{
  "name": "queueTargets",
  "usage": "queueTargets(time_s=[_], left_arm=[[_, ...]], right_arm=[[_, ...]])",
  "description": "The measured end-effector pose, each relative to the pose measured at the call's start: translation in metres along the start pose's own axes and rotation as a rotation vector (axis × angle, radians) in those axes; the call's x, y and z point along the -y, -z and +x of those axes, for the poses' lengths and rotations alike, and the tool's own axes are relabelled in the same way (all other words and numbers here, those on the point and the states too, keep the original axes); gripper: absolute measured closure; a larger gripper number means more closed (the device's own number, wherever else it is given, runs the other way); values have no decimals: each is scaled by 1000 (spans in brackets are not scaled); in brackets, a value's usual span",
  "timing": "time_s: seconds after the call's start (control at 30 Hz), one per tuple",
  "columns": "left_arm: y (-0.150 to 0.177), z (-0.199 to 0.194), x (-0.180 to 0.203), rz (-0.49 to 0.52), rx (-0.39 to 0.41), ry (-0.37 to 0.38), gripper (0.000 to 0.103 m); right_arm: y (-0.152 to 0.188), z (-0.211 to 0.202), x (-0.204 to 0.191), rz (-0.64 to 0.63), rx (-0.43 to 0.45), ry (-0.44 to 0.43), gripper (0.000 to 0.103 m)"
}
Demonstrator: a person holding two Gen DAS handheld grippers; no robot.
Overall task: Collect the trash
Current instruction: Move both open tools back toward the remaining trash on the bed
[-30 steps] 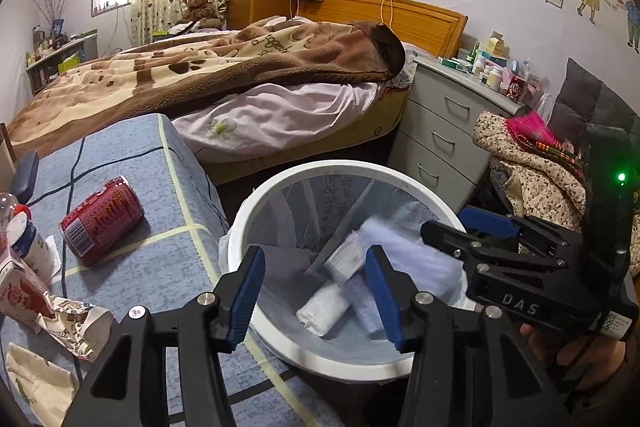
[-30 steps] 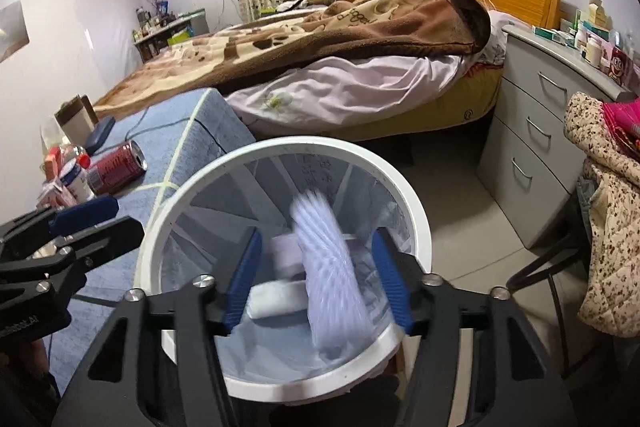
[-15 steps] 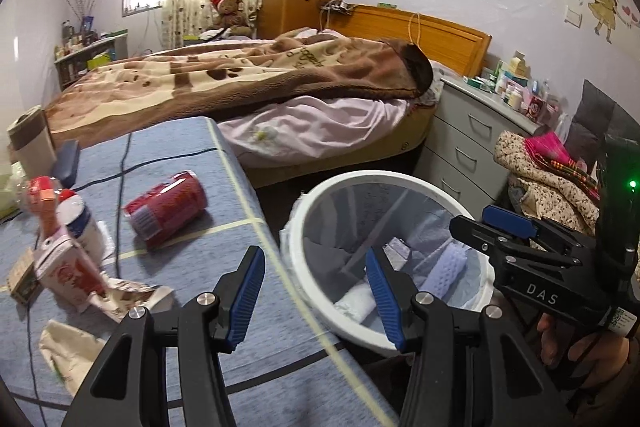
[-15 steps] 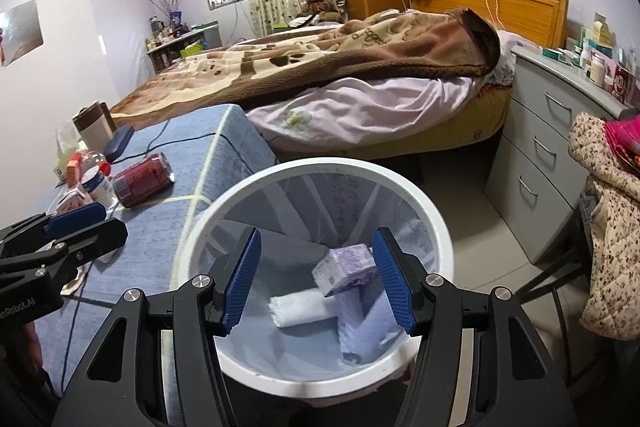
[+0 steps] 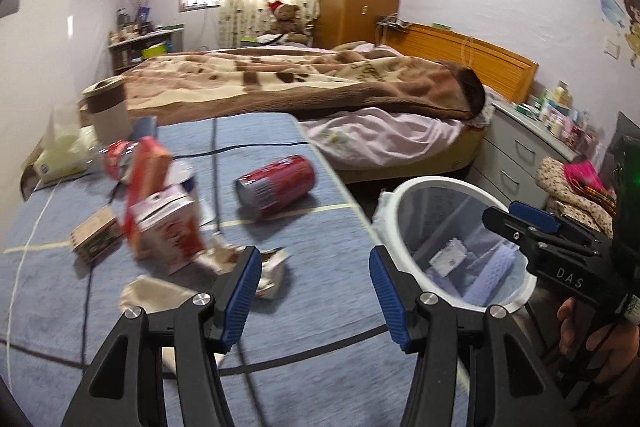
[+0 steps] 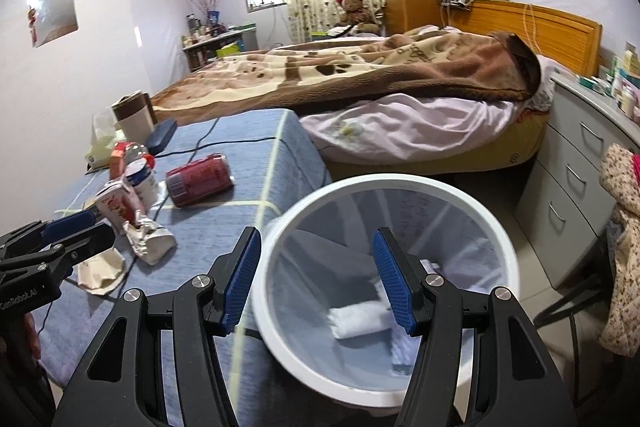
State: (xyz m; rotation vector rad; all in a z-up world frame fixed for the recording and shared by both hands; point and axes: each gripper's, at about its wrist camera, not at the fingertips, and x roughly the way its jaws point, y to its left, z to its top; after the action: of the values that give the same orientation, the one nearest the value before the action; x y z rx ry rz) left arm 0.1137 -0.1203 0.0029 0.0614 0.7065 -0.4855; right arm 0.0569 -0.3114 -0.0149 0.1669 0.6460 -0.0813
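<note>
Left wrist view: the left gripper [image 5: 315, 293] hangs over the blue cloth-covered table [image 5: 328, 311], fingers spread wide with nothing between them. At 11 o'clock from the fingertips a crumpled wrapper [image 5: 270, 273] lies partly hidden behind the left finger. Further out at 12 o'clock a red can [image 5: 276, 185] lies on its side. At 10 o'clock a torn carton [image 5: 168, 227] stands among other small packages; motion blur makes their labels unreadable. A flat beige scrap [image 5: 154, 293] lies at 9 o'clock, its lower edge cut off by the gripper body. The white bin [image 5: 404, 205] stands off the table edge at 2 o'clock; the right gripper [image 5: 520, 223] covers its far side, and a hand [image 5: 592, 343] shows at the frame edge.

Right wrist view: the right gripper [image 6: 317, 281] is held above the bin [image 6: 508, 247], fingers spread and holding nothing. Inside the bin a white roll [image 6: 358, 319] sits at 6 o'clock from the fingertips; a pale piece [image 6: 402, 351] beside it is half hidden by the right finger. The can [image 6: 200, 179], carton [image 6: 118, 207], wrapper [image 6: 150, 239] and scrap [image 6: 100, 271] lie on the table [image 6: 248, 187] at 10 o'clock. The left gripper [image 6: 74, 227] enters at 9 o'clock; its finger gap cannot be judged here.
</note>
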Motion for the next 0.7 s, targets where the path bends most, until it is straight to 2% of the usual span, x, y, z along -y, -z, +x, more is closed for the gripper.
queueTargets(time_s=[0.43,0.5,0.63,0.7], left_arm=[[25,-13,-71,-120,-7,-156,42],[30,-12,-79,-135,-4,-184,39],[42,-2,-97,-183,-62,-208,38],[48,5,-104,-226,-88,-193,37]], right_arm=[[-14,41,-46,-17,-56,-116,43],[-17,51,-52,-29,-64,-122,42],[-24,68,-64,-52,-88,-134,42],[-27,77,-69,-67,-96,-131,42]])
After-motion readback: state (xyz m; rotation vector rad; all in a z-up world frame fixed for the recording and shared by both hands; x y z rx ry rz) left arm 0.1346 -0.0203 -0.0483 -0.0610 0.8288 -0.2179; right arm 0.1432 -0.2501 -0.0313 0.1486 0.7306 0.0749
